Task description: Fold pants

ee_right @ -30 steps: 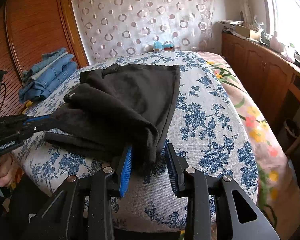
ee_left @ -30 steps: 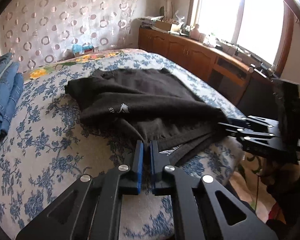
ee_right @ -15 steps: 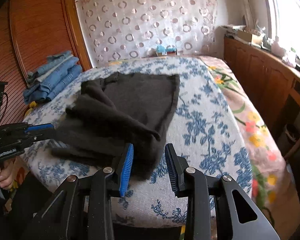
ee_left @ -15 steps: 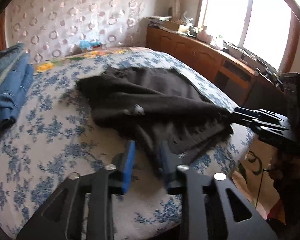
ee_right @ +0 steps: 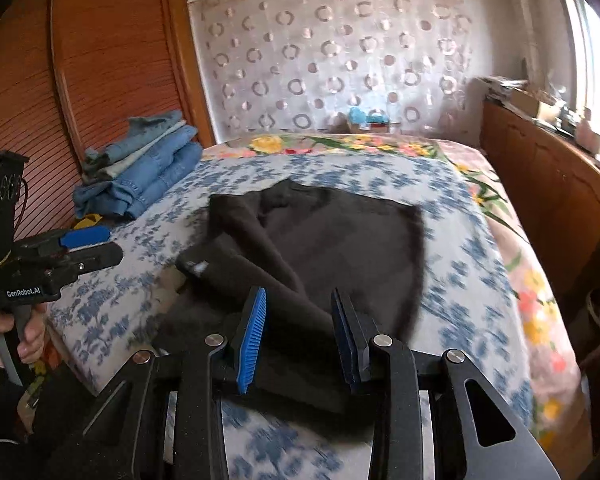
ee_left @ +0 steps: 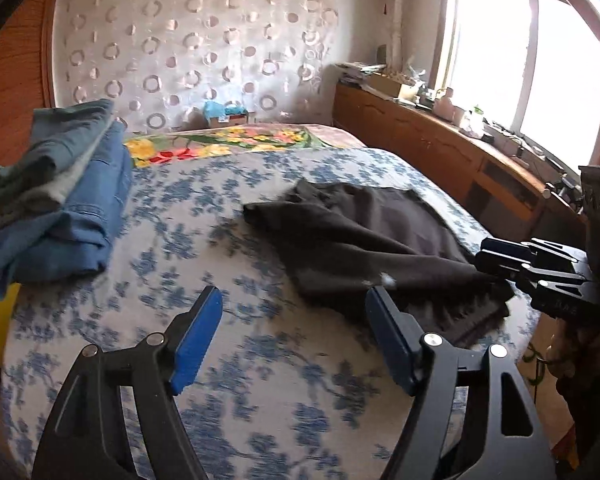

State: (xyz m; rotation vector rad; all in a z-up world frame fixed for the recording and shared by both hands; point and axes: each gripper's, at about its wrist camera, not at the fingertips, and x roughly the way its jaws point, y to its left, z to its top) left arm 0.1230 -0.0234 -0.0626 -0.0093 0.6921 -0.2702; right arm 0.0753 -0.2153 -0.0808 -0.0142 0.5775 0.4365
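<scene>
Here, a bed under a blue-flowered cover (ee_left: 236, 360) carries black pants (ee_right: 311, 248), half folded and rumpled near its foot, with a stack of folded jeans (ee_right: 148, 172) well apart by the wooden wardrobe (ee_right: 60, 80). The left gripper (ee_left: 294, 312) is opening, nothing between its fingers. The right gripper (ee_right: 298, 314) stands partly open over the pants' near edge, pads apart from the cloth. "GenRobot.AI" reads on the left gripper's body.

we see a bed (ee_left: 100, 320) in blue-flowered cloth, a ring-patterned curtain (ee_left: 196, 60), wooden cabinets (ee_left: 431, 152) under a bright window (ee_left: 531, 60).
</scene>
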